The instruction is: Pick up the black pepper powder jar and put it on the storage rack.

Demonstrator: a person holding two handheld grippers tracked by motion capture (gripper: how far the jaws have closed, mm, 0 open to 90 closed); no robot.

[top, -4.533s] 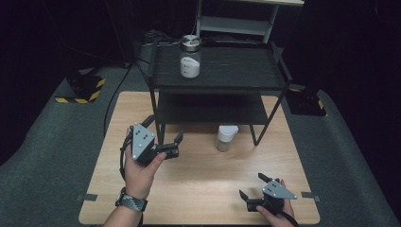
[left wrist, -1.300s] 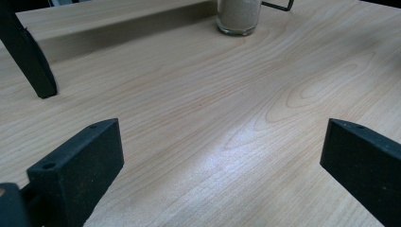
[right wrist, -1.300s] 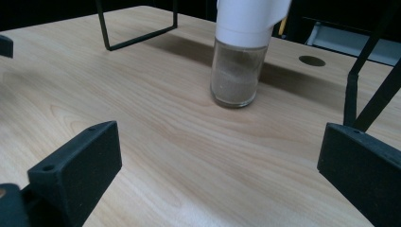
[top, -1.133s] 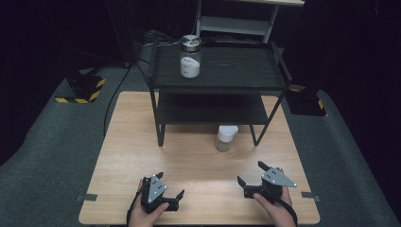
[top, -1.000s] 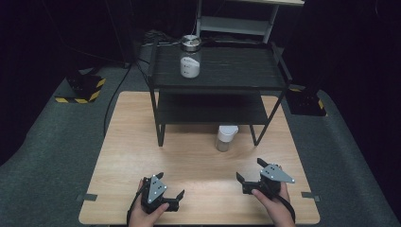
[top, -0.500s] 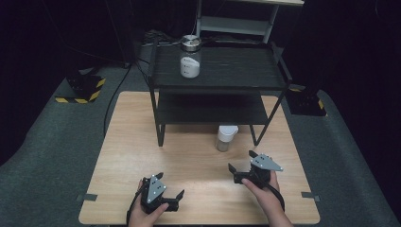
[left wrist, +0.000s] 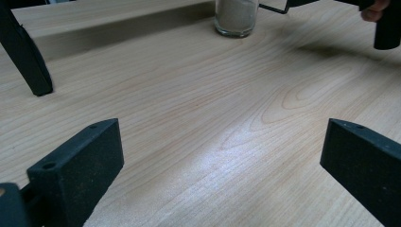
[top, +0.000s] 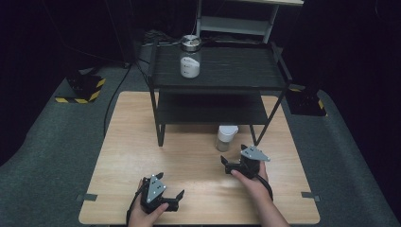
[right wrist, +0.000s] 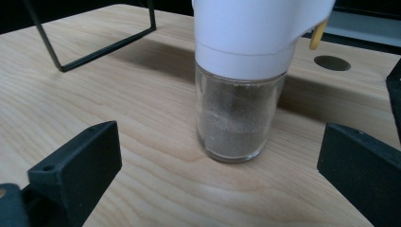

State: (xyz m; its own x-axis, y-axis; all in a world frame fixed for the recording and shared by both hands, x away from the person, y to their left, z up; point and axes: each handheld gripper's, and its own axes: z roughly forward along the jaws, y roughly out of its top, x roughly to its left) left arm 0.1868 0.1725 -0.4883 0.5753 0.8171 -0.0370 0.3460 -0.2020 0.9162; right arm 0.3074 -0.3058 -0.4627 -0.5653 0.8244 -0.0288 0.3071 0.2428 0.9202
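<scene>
A glass jar (top: pixel 226 137) with a white cap and brownish powder stands on the wooden table (top: pixel 132 142), just in front of the black rack's lower shelf. My right gripper (top: pixel 231 159) is open and points at it from a short distance. In the right gripper view the jar (right wrist: pixel 241 94) stands upright ahead of the gap of the right gripper (right wrist: pixel 220 161), not touched. My left gripper (top: pixel 171 186) rests open near the table's front edge. In the left gripper view the left gripper (left wrist: pixel 222 161) holds nothing, and the jar (left wrist: pixel 236 16) is far off.
A black two-tier rack (top: pixel 217 71) stands across the back of the table. On its top shelf is a second jar (top: pixel 190 59) with a metal lid and white contents. Rack legs (top: pixel 161 127) stand left and right of the white-capped jar. Grey carpet surrounds the table.
The right gripper has moved forward and slightly left, closing in on the white-capped jar. The left gripper came down from mid-table to the front edge earlier and has stayed there since.
</scene>
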